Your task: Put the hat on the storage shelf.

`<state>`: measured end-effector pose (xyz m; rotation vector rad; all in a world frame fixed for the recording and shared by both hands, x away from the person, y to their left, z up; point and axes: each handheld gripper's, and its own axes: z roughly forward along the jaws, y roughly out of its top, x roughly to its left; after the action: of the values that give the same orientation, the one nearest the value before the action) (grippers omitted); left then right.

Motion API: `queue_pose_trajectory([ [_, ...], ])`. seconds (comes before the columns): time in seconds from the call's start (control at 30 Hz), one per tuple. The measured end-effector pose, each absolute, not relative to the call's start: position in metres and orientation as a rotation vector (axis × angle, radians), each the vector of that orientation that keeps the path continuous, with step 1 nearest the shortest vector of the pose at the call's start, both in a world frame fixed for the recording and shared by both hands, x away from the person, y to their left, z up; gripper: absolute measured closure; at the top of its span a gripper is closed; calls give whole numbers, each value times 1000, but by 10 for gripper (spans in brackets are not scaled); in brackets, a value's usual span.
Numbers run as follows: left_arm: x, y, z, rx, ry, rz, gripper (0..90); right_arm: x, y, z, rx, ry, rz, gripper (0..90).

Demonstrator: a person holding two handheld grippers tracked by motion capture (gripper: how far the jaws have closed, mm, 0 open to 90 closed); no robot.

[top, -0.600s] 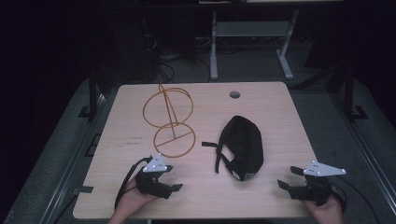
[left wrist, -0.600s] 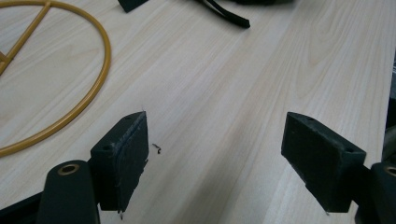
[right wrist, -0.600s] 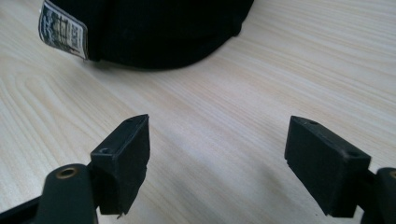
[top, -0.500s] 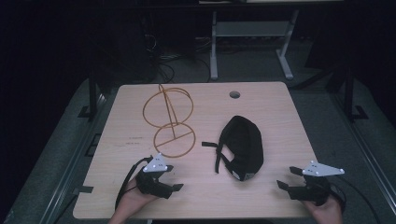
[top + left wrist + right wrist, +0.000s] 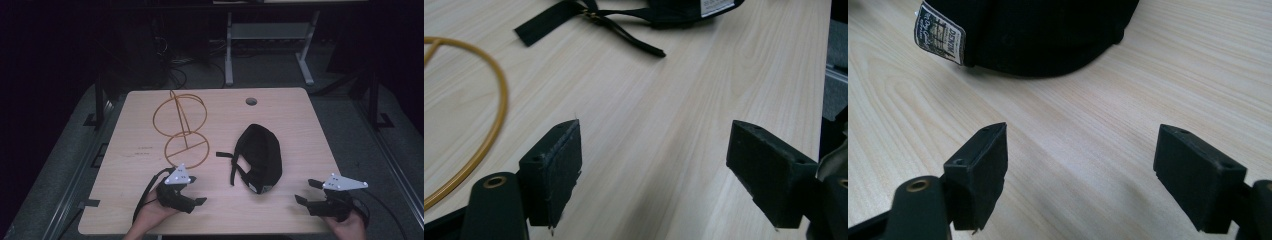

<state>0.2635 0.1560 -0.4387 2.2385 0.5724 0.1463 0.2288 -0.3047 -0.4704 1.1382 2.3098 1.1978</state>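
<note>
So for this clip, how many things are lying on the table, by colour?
Black: 1, the cap
Yellow-orange: 1, the wire stand
Total: 2, not counting the two handheld grippers.

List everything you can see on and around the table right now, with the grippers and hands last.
Table: one, light wood, centre of the high view; round hole near its far edge.
Wire stand: one, orange-yellow, two rings on a stem, far-left part of the tabletop.
Cap: one, black, white label and loose strap, right of centre.
Metal frame: one, pale grey, on the floor beyond the table.
Left gripper: one, black, near-left edge, jaws apart, holding nothing.
Right gripper: one, black, near-right edge, jaws apart, holding nothing.
Hands: two, at the near edge.
</note>
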Motion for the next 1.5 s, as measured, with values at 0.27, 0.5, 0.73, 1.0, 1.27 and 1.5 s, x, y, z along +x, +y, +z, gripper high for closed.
queue_pose_trajectory([
  [0.27, 265, 131, -434, 2238, 513, 128, 211, 229, -306, -470, 1120, 2312, 1209, 207],
  [0.5, 262, 93, -422, 2213, 421, 116, 213, 228, -302, -470, 1106, 2319, 1206, 208],
  [0.73, 266, 64, -419, 2205, 381, 91, 218, 228, -303, -469, 1105, 2312, 1215, 208],
  [1.0, 276, 38, -420, 2203, 362, 67, 232, 227, -303, -468, 1098, 2308, 1217, 208],
  [1.27, 286, 16, -428, 2193, 389, 27, 250, 228, -303, -467, 1094, 2308, 1219, 208],
  [1.5, 291, 7, -433, 2189, 398, 1, 277, 229, -303, -467, 1093, 2310, 1218, 209],
])
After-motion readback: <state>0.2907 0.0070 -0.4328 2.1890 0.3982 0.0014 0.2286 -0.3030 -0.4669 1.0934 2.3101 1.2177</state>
